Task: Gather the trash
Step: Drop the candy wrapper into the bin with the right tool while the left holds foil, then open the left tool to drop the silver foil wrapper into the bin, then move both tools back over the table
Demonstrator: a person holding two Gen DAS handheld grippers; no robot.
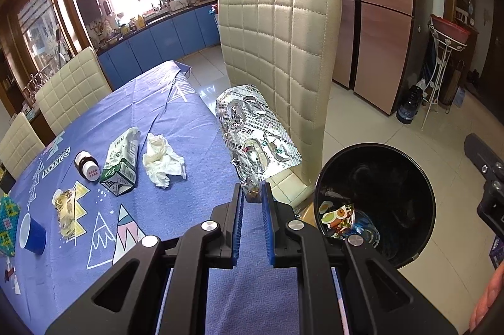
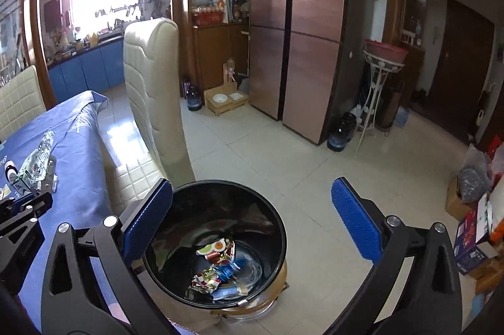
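My left gripper (image 1: 252,193) is shut on the lower edge of a crumpled silver blister pack (image 1: 256,130), holding it up over the table's right edge. The same pack (image 2: 37,161) shows at the far left of the right wrist view. My right gripper (image 2: 252,202) hangs wide open above the black trash bin (image 2: 176,193), nothing between its fingers. Colourful wrappers (image 2: 217,265) lie at the bin's bottom. The bin (image 1: 393,155) stands on the floor beside the table. On the blue tablecloth (image 1: 189,121) lie a crumpled tissue (image 1: 162,157), a green-white carton (image 1: 121,161) and a small brown bottle (image 1: 86,165).
A cream padded chair (image 1: 280,51) stands between table and bin. A blue cup (image 1: 31,234) and a squashed clear plastic cup (image 1: 66,206) lie at the table's left. Tall cabinets (image 2: 299,36), a metal stand (image 2: 378,89) and boxes (image 2: 475,234) line the tiled floor.
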